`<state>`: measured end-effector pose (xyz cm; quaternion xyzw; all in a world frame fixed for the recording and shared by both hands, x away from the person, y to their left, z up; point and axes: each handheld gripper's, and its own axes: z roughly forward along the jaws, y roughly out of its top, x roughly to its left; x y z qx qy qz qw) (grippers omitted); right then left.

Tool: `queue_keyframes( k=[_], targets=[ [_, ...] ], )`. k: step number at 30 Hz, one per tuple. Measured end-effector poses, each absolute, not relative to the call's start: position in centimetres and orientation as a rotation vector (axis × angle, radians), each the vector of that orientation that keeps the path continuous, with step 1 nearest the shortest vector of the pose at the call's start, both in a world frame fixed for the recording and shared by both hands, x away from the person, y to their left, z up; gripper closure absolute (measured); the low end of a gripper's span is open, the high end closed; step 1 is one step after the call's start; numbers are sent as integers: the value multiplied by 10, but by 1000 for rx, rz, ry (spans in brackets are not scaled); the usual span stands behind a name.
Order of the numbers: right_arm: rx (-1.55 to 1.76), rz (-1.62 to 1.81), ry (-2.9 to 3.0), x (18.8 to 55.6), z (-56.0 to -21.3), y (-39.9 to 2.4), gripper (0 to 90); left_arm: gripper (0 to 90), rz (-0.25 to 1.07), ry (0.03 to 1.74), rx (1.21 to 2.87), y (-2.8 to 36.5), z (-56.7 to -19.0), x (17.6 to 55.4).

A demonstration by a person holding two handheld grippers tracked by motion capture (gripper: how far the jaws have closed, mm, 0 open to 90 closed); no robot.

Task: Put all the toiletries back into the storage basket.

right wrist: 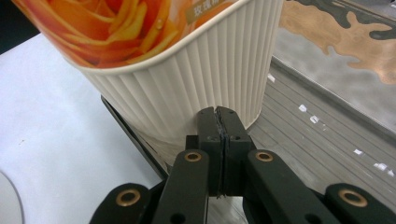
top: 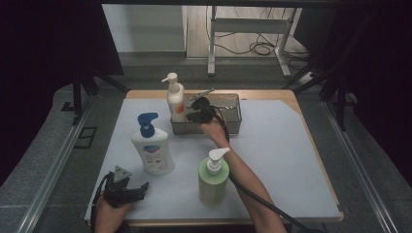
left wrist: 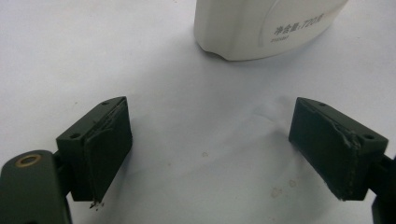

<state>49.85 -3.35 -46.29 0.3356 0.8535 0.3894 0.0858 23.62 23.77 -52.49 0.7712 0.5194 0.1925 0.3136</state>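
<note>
Nearest, at the table's front-left corner, the left gripper (top: 127, 188) rests in the person's hand with its jaws spread wide and nothing between them. In the left gripper view the base of the blue-pump bottle (left wrist: 261, 25) stands just ahead on the white mat (left wrist: 187, 116), apart from both pads. A green bottle (top: 213, 178) stands near the front middle, beside the right forearm.

Farther back, the right gripper (top: 194, 115) reaches across to the tray (top: 233, 124) at the far middle of the table. Its jaws are pressed flat together, gripping nothing. In the right gripper view the closed tips (right wrist: 220, 122) sit right against the ribbed lower wall of the rose bottle (right wrist: 196, 79), which stands upright at the tray's left end, its base over the tray's dark rim (right wrist: 130, 135); whether it stands fully inside I cannot tell. From above, the rose bottle (top: 175, 99) rises just left of the gripper, long axis vertical, pump on top.

So the bottle lies straight ahead of the right tips, touching or nearly so, and the right hand is by far the nearer. With the jaws closed, I judge this a nudge rather than a grasp: a low push could shift the base, while a higher one could tip the tall bottle.
</note>
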Motion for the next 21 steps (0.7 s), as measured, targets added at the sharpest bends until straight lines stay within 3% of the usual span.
queue_keyframes(
  k=[7,21],
  targets=[
    [995,1164,2545,497,-462,-34,890,128,508,1370,2034,238,-525,236],
    [976,1186,2520,491,-454,-48,782,128,509,1369,2033,238,-525,236]
  ],
)
